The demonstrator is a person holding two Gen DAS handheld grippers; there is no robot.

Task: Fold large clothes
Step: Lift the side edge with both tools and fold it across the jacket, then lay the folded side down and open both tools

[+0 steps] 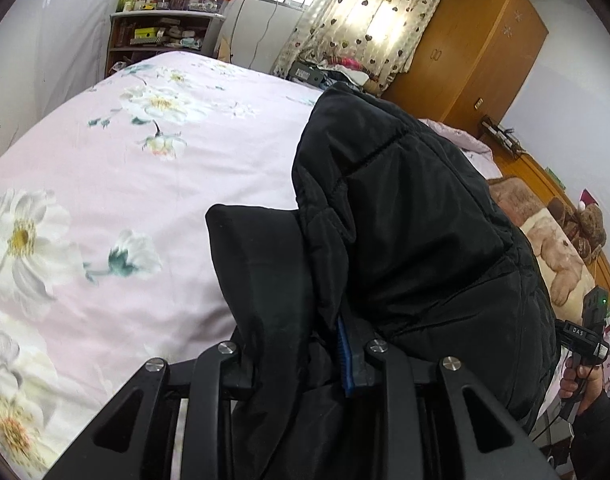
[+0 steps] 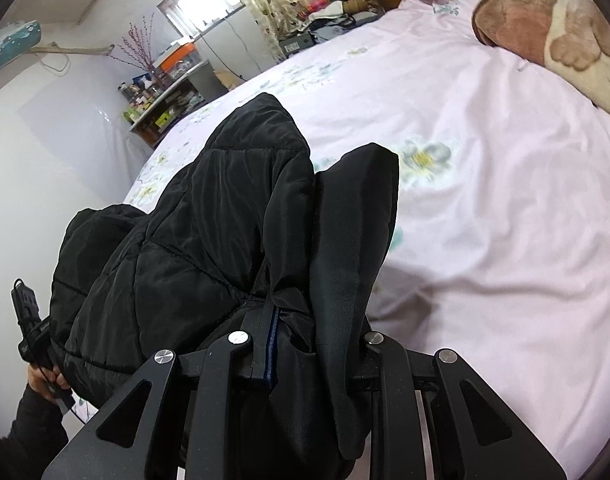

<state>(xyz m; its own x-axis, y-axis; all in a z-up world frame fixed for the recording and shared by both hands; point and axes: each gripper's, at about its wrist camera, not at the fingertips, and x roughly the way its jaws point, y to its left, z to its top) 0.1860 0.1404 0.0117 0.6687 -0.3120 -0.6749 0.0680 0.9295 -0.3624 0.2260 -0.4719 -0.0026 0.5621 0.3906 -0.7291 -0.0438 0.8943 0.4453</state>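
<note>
A black quilted puffer jacket (image 1: 417, 216) hangs bunched between both grippers, held above the pink floral bed (image 1: 125, 168). My left gripper (image 1: 301, 356) is shut on the jacket's edge; fabric fills its jaws and hides most of the blue-padded fingers. My right gripper (image 2: 305, 344) is shut on another edge of the same jacket (image 2: 201, 240), with a flap of black fabric standing up between its fingers. The right hand-held gripper also shows at the right edge of the left wrist view (image 1: 593, 320).
The bed (image 2: 485, 200) carries a brown plush blanket (image 2: 553, 24) and a teddy bear (image 1: 585, 224) at its head. A wooden wardrobe (image 1: 477, 48), a heart-print curtain (image 1: 365, 20), and a cluttered shelf (image 1: 165, 28) stand beyond the bed.
</note>
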